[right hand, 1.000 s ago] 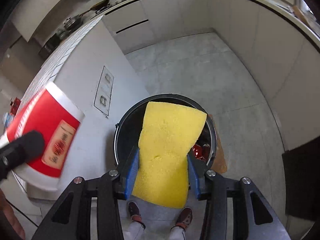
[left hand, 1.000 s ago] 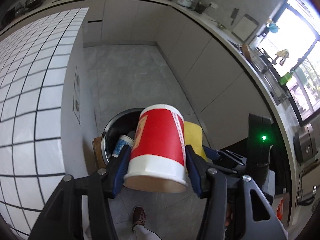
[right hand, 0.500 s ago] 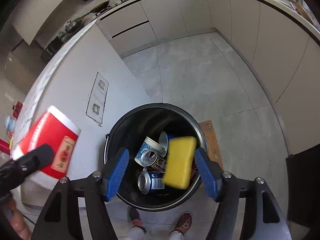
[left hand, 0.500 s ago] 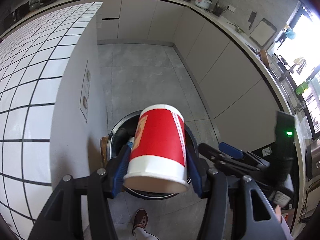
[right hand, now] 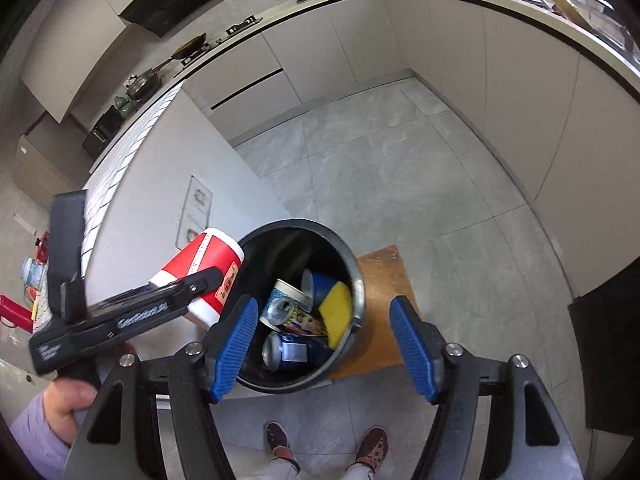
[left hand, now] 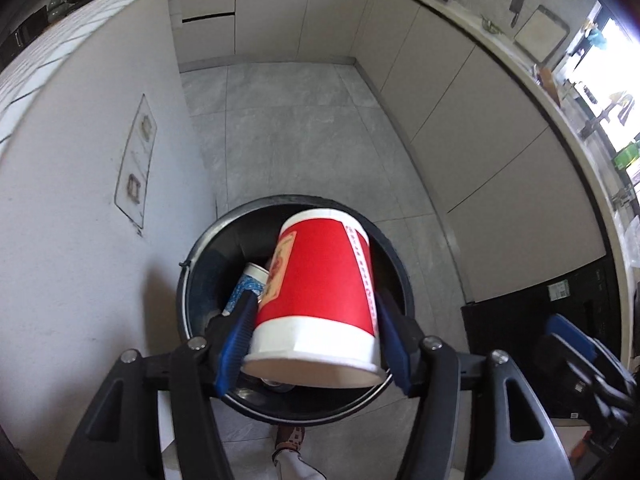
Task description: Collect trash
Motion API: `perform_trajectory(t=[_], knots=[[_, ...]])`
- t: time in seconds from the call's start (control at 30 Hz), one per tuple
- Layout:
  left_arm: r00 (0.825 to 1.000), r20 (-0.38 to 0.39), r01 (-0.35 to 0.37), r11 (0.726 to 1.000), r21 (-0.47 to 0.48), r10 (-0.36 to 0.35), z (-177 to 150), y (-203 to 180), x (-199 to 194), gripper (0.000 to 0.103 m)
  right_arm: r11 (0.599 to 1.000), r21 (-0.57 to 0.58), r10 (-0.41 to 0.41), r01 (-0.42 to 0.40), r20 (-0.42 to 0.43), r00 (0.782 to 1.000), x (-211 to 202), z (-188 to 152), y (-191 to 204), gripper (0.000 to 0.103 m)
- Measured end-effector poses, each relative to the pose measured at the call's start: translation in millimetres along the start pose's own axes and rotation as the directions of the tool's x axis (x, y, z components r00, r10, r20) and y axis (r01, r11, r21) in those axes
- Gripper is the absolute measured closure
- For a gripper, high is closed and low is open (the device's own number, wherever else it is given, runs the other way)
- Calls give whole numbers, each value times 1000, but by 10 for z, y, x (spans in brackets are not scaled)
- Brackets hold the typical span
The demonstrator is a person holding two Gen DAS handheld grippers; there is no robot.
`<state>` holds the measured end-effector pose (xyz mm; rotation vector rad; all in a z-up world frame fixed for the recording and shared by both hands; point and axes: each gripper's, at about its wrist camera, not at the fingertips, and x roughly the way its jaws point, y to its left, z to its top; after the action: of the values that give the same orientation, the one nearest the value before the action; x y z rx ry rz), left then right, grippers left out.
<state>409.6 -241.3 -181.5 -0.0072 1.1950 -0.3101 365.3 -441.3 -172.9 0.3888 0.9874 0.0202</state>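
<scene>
Red cup (left hand: 320, 296) above black bin (left hand: 200, 248)

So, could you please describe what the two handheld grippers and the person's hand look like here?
Both grippers are black angular frames with triangular cut-outs and silver bolts, and the jaws carry ribbed blue pads. The left gripper has white lettering along its side, seen from the right wrist. The right gripper matches it. The left hand is bare, with a lavender sleeve at the wrist. No cables show.

Daylight floods in from the window (left hand: 616, 92) far to the right of my left hand-held gripper (left hand: 316, 344), blown out to white glare. The floor (left hand: 288, 132) ahead is evenly lit with soft shadows. Fisheye bending curves every cabinet line, corners go black, and my right hand-held gripper (left hand: 576, 364) is motion-blurred at the edge.
</scene>
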Motion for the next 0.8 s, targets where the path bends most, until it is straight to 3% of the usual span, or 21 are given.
perform_trajectory(t=[0.17, 0.43, 0.67, 0.8], knots=[[998, -57, -40, 999, -9, 39, 2, -29, 102, 36, 1000, 25, -2, 2, -3, 1000, -80, -43, -121, 32], [999, -27, -43, 999, 25, 44, -21, -152, -46, 34, 1000, 6, -22, 22, -1, 1000, -144, -140, -26, 32], [998, 68, 5, 999, 52, -8, -238, -98, -731, 34, 999, 30, -34, 34, -2, 999, -246, -309, 99, 32], [989, 142, 31, 997, 69, -40, -552, 32, -1306, 34, 999, 14, -32, 32, 15, 999, -430, -511, 340, 32]])
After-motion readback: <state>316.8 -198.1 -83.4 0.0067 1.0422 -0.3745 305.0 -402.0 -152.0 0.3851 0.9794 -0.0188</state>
